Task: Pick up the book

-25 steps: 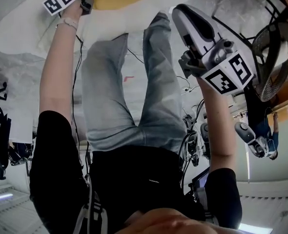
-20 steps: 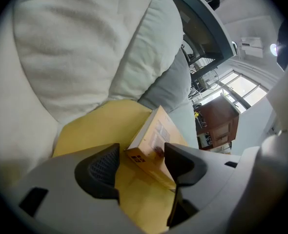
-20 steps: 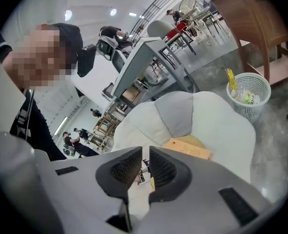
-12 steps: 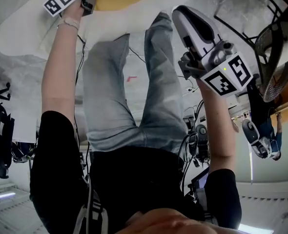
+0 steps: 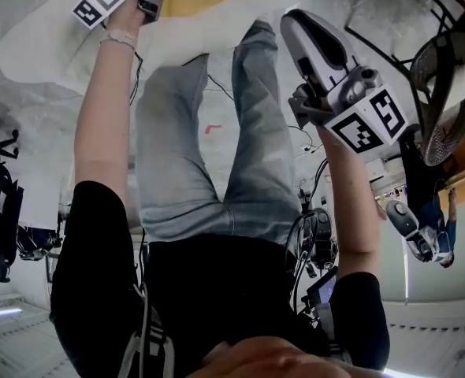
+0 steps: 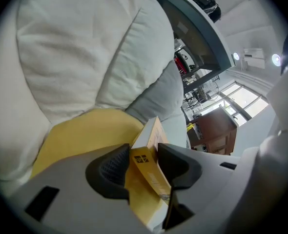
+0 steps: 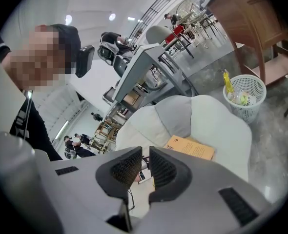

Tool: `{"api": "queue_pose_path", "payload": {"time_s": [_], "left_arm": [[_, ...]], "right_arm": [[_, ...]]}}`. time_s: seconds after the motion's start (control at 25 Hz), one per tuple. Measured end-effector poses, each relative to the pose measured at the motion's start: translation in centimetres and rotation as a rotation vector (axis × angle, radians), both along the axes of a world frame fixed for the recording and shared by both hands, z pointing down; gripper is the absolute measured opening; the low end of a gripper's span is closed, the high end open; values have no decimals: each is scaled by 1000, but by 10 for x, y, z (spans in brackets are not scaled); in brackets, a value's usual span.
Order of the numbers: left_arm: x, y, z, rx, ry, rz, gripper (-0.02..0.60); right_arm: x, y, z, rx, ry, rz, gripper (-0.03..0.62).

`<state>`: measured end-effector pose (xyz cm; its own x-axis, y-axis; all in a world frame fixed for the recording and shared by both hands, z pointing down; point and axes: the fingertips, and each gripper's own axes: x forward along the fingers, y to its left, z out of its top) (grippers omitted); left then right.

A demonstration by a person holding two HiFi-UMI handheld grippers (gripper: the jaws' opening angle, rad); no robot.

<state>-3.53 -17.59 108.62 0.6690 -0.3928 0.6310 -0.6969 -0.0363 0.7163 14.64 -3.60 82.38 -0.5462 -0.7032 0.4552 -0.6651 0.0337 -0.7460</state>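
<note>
Closing left tool point(image 6: 143, 167) on book point(image 6: 146, 143), cushions point(image 6: 85, 48) behind

You get bright, even light, white glare at the window point(image 6: 241, 99), and dark, warped edges in both gripper views.

An open-plan office hall is being indicated by desks point(image 7: 140, 65), swivel chairs point(image 7: 110, 48), a wastebasket point(image 7: 245, 97) and ceiling lights point(image 7: 68, 19).
</note>
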Motion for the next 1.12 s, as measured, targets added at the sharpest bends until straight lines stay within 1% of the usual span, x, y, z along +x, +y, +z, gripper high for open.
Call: {"api": "queue_pose_path", "payload": {"time_s": [0.2, 0.32, 0.48, 0.56, 0.68, 0.76, 0.92, 1.12], "left_arm": [[14, -9, -38, 79, 56, -17, 169], [23, -8, -62, 123, 92, -7, 158], [36, -5, -87, 157, 130, 19, 155], [47, 2, -99, 182, 116, 54, 155], [63, 11, -114, 238, 56, 125, 155], [68, 13, -119, 269, 29, 152, 155], [75, 13, -123, 287, 9, 167, 155], [101, 27, -114, 294, -67, 299, 157]], "right_arm": [[11, -2, -10, 11, -15, -2, 61], [17, 1, -18, 22, -21, -17, 61], [22, 6, -26, 23, -29, -24, 61], [29, 12, -31, 26, -34, -22, 61], [38, 21, -36, 35, -38, -28, 61], [42, 25, -37, 38, -40, -31, 61], [47, 31, -37, 38, -44, -21, 61], [58, 44, -32, 32, -50, 5, 61]]}}
